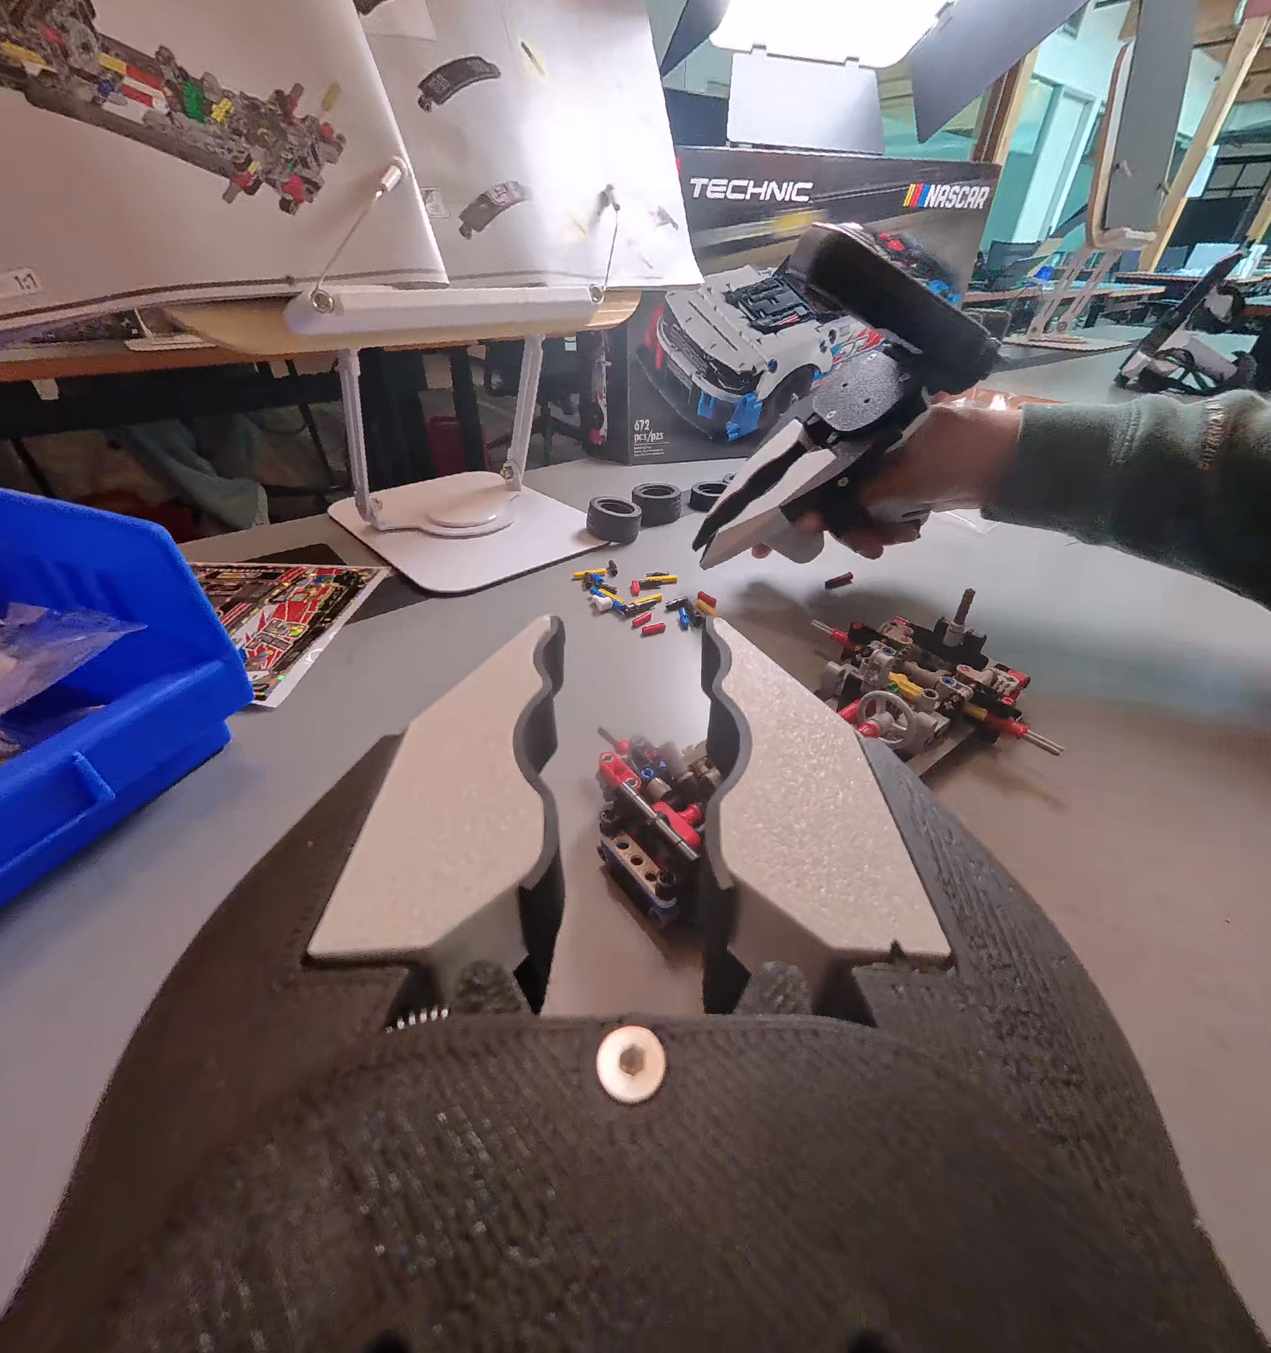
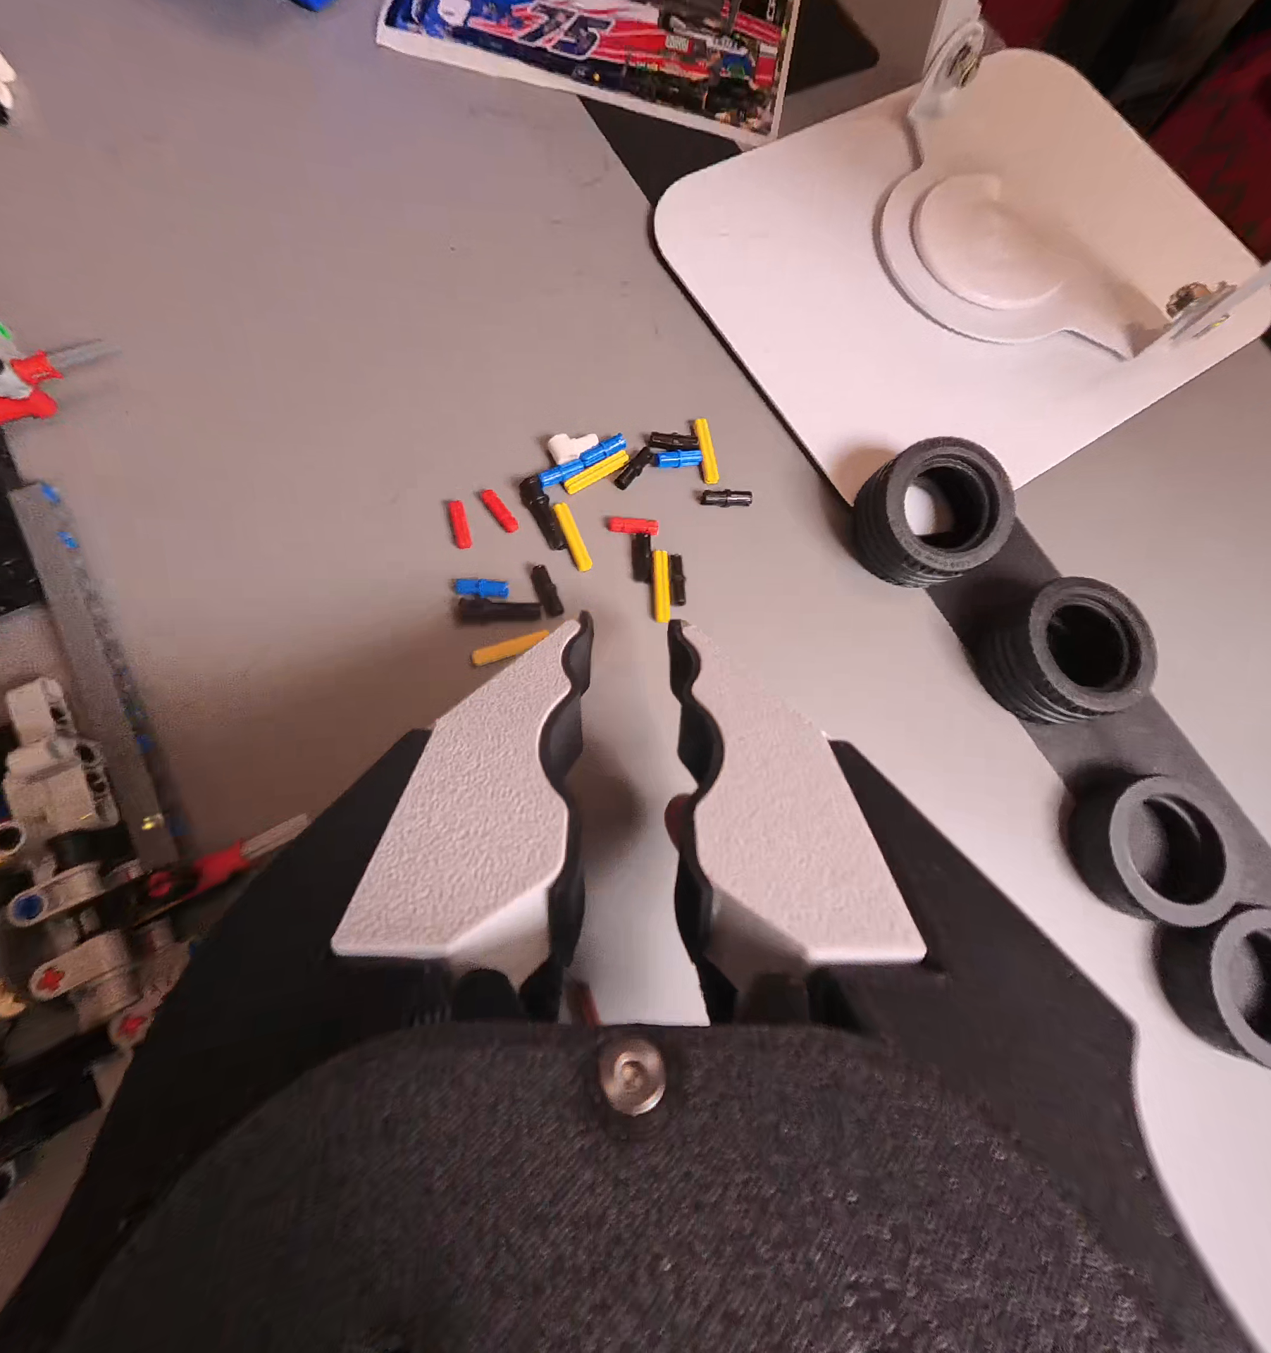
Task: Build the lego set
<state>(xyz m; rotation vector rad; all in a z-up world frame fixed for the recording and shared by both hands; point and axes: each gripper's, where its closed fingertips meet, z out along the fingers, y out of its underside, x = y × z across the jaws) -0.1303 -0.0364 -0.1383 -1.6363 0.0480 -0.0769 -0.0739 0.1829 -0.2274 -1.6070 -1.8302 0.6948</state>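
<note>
My left gripper (image 1: 632, 628) is open above the grey table, and a small black, red and grey lego sub-assembly (image 1: 654, 813) lies on the table between its fingers. A larger lego chassis (image 1: 925, 688) lies to the right; it also shows at the left edge of the right wrist view (image 2: 47, 820). My right gripper (image 2: 629, 624) is partly open and empty, tips just short of a scatter of small red, blue, yellow and black pins (image 2: 589, 512). In the left wrist view a hand holds it (image 1: 706, 549) above those pins (image 1: 640, 593).
Several black tyres (image 2: 933, 512) stand in a row right of the pins. A white stand base (image 2: 984, 241) carries the instruction booklet (image 1: 252, 146). A sticker sheet (image 1: 281, 615) and a blue bin (image 1: 83, 659) are at left. The set's box (image 1: 801, 293) stands behind. My right fingertips sit around 25 cm from my left ones.
</note>
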